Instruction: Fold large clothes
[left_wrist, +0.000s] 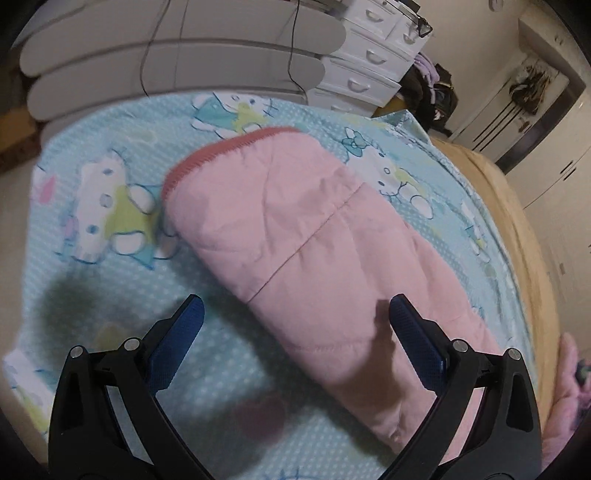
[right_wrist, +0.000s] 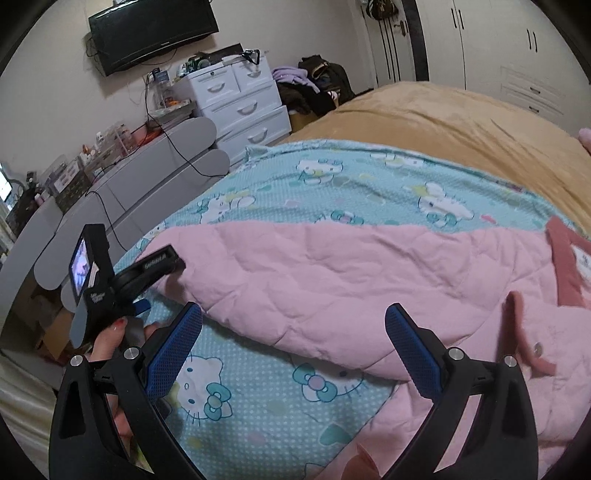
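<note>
A pink quilted garment (left_wrist: 310, 229) with a darker pink trimmed edge lies on a blue cartoon-print sheet (left_wrist: 110, 280). My left gripper (left_wrist: 295, 314) is open above the garment's near part, holding nothing. In the right wrist view the garment (right_wrist: 332, 280) spreads across the sheet (right_wrist: 266, 398), with a dark pink collar and label at the right. My right gripper (right_wrist: 293, 321) is open over the garment's lower edge, empty. The left gripper also shows in the right wrist view (right_wrist: 147, 280), held by a hand at the garment's left end; its fingertips are hidden there.
A tan blanket (right_wrist: 443, 122) covers the far bed. White drawers (right_wrist: 243, 107) and a grey cabinet (right_wrist: 147, 177) with cables stand beyond the bed's left edge. A pile of dark clothes (right_wrist: 314, 85) sits by the wardrobe.
</note>
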